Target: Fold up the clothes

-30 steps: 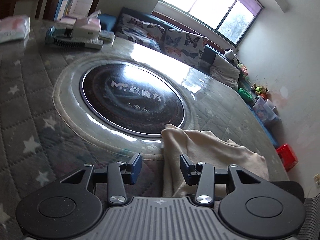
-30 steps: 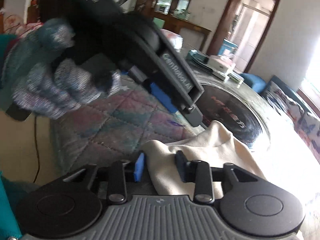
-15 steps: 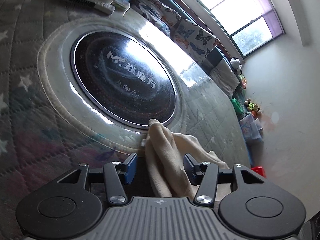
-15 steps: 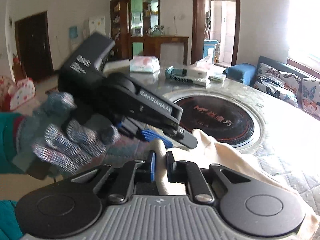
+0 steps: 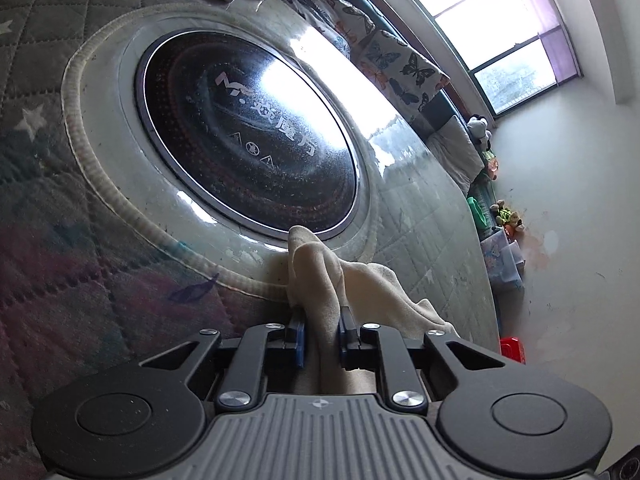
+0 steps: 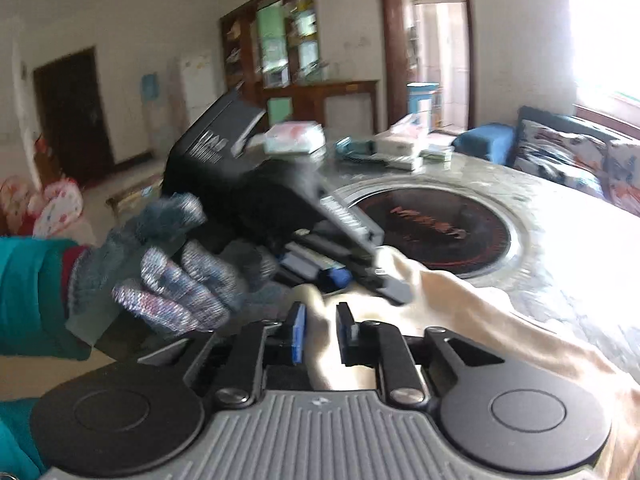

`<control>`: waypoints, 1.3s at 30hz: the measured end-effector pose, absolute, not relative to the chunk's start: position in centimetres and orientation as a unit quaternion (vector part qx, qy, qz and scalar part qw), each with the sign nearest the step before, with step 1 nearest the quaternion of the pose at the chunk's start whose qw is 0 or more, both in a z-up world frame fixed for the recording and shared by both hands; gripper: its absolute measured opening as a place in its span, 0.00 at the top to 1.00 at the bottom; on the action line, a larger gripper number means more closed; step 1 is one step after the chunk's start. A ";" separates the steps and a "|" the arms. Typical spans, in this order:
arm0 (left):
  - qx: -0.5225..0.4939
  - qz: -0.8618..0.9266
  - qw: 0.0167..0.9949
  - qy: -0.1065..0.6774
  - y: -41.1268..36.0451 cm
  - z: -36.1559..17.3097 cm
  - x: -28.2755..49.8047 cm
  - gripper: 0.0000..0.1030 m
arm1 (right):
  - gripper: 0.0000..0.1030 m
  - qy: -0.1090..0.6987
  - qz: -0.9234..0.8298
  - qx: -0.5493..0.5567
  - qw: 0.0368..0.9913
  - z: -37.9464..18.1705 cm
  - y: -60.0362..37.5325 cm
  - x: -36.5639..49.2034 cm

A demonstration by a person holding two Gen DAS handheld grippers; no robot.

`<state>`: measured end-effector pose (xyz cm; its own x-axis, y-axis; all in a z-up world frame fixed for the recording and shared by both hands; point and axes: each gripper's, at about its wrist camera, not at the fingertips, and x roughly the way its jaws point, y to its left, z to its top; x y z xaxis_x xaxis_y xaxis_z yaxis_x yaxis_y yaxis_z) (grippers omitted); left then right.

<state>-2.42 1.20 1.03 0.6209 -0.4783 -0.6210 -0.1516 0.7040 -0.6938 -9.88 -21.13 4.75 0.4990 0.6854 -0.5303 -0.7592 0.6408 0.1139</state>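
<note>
A cream cloth garment lies bunched on the round table near the black glass hotplate. My left gripper is shut on a fold of the cream garment, which stands up between its blue-padded fingers. In the right wrist view my right gripper is shut on the same garment, which trails off to the right. The left gripper body, held in a gloved hand, sits just in front of the right one.
The table has a quilted star-pattern cover under clear plastic. Boxes and a tissue pack sit at the table's far side. A butterfly-print sofa, toys and a red stool lie beyond the table edge.
My left gripper has closed on the garment's fold and tilted lower toward the table. The right gripper stays clamped on the cloth and has lifted slightly.
</note>
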 end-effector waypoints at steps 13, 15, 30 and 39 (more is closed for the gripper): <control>-0.349 -0.098 0.831 0.421 0.9 1.6 -2.8 0.84 | 0.69 0.295 0.149 0.026 0.943 2.7 -33.9 -6.4; -0.346 -0.097 0.833 0.421 0.8 1.7 -2.7 0.84 | 0.69 0.295 0.132 0.020 0.946 1.9 -34.5 -6.1; -0.312 -0.095 0.846 0.422 -0.3 2.2 -2.5 0.83 | 0.66 0.316 0.109 0.086 0.938 0.1 -37.4 -4.8; -0.268 -0.106 0.869 0.403 -1.6 4.1 -2.6 0.85 | 0.86 0.315 0.112 0.092 0.938 -0.1 -36.9 -5.0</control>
<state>-2.61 -1.62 4.05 0.6527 -0.4006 -0.6431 -0.0311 0.8339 -0.5510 -5.04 -36.88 -0.12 0.7765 0.2679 -0.5703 -0.1526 0.9581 0.2424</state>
